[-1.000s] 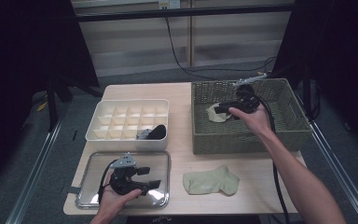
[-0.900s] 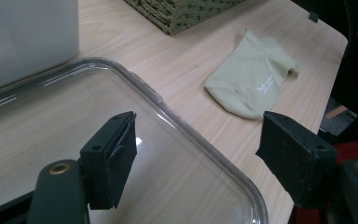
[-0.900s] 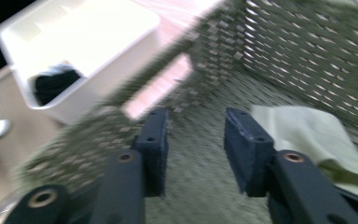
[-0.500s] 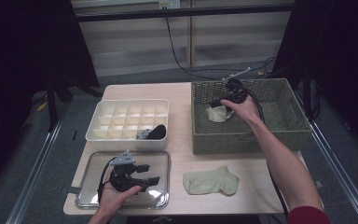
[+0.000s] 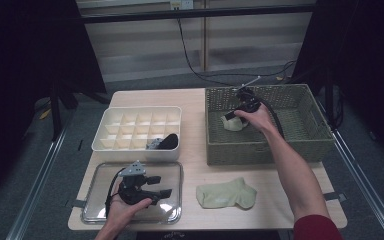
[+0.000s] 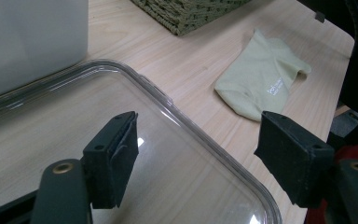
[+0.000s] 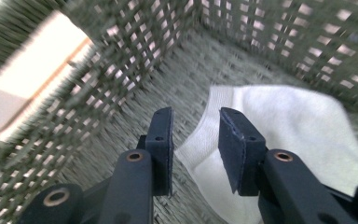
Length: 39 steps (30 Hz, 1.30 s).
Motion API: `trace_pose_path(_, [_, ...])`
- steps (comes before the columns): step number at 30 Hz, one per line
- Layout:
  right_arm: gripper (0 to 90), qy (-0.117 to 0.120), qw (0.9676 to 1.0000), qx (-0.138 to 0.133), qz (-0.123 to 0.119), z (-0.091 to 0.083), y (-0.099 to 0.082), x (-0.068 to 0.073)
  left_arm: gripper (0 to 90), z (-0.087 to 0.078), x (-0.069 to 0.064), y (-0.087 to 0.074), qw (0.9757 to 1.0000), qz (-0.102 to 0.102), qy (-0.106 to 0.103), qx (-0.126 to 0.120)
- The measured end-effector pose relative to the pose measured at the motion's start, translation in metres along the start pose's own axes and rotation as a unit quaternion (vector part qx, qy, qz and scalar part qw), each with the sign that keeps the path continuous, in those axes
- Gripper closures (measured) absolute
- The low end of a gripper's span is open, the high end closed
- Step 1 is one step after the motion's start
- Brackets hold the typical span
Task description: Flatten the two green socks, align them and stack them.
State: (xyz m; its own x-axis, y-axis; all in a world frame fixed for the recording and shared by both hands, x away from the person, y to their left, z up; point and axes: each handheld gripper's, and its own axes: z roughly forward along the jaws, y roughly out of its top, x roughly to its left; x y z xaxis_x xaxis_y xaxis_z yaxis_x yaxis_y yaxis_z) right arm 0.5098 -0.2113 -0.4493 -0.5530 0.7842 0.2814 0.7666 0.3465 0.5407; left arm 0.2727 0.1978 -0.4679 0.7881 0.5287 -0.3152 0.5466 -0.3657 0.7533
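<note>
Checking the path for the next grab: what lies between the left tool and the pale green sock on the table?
High view: the clear tray's rim, then bare tabletop separate the left tool from the sock.

Left tool [image 5: 163,186] jaws wide apart, right tool [image 7: 196,135] on outstretched arm, jaws just narrowing

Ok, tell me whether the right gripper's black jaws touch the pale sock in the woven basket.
Cannot tell. The right gripper view shows the sock's cuff between parted jaws, blurred.
</note>
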Motion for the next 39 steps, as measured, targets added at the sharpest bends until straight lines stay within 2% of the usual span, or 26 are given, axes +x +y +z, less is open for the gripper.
trace_pose_path(3, [64.2,-0.003,0.9997,0.026,-0.002,0.009,0.001,-0.001,28.7,0.0,-0.001,0.001,1.0,0.005,0.001,0.001])
trace_pose_path(7, [64.5,-0.01,0.9993,0.036,0.002,0.014,0.001,-0.005,28.6,-0.001,0.0,0.0,1.0,0.005,-0.002,0.001])
trace_pose_path(10, [59.6,0.006,0.9983,0.057,0.01,0.021,0.0,-0.007,28.7,-0.001,0.001,0.0,1.0,0.002,-0.001,0.001])
trace_pose_path(12, [60.1,-0.002,0.9971,0.076,0.001,0.026,0.001,-0.004,28.7,-0.001,0.001,0.0,1.0,0.003,0.0,0.001])
trace_pose_path(15, [59.0,-0.003,0.9958,0.091,-0.001,0.032,0.001,-0.001,28.5,-0.001,0.002,0.0,1.0,0.002,-0.002,0.0])
trace_pose_path(17, [58.6,-0.005,0.9946,0.103,-0.012,0.036,0.0,-0.002,28.3,-0.001,0.002,0.0,1.0,0.001,-0.003,-0.001])
trace_pose_path(18, [59.6,-0.007,0.9945,0.104,-0.008,0.036,0.001,-0.001,28.1,-0.001,0.002,0.0,1.0,0.0,-0.002,0.0])
trace_pose_path(22, [65.7,-0.019,0.9946,0.1,-0.02,0.037,-0.001,0.0,28.0,0.001,0.001,0.0,1.0,0.004,-0.003,0.002])
trace_pose_path(26, [78.4,-0.033,0.9924,0.117,-0.021,0.034,0.0,0.002,27.9,0.0,0.001,0.0,1.0,0.005,-0.003,0.003])
trace_pose_path(30, [82.7,-0.039,0.9916,0.121,-0.026,0.033,0.0,0.004,28.0,0.002,0.0,0.0,0.9999,0.008,-0.003,0.006])
trace_pose_path(32, [83.8,-0.041,0.9926,0.11,-0.031,0.032,0.001,0.004,28.0,0.002,0.0,0.0,0.9999,0.008,-0.005,0.006])
trace_pose_path(33, [84.0,-0.04,0.9932,0.107,-0.026,0.03,0.001,0.005,28.0,0.003,0.0,0.0,0.9999,0.008,-0.006,0.007])
trace_pose_path(35, [84.2,-0.033,0.9953,0.087,-0.027,0.026,0.002,0.004,27.9,0.004,0.0,0.0,0.9999,0.009,-0.008,0.009])
trace_pose_path(39, [84.4,-0.024,0.9969,0.071,-0.024,0.02,0.002,0.006,27.6,0.004,-0.002,0.0,0.9998,0.014,-0.008,0.012])
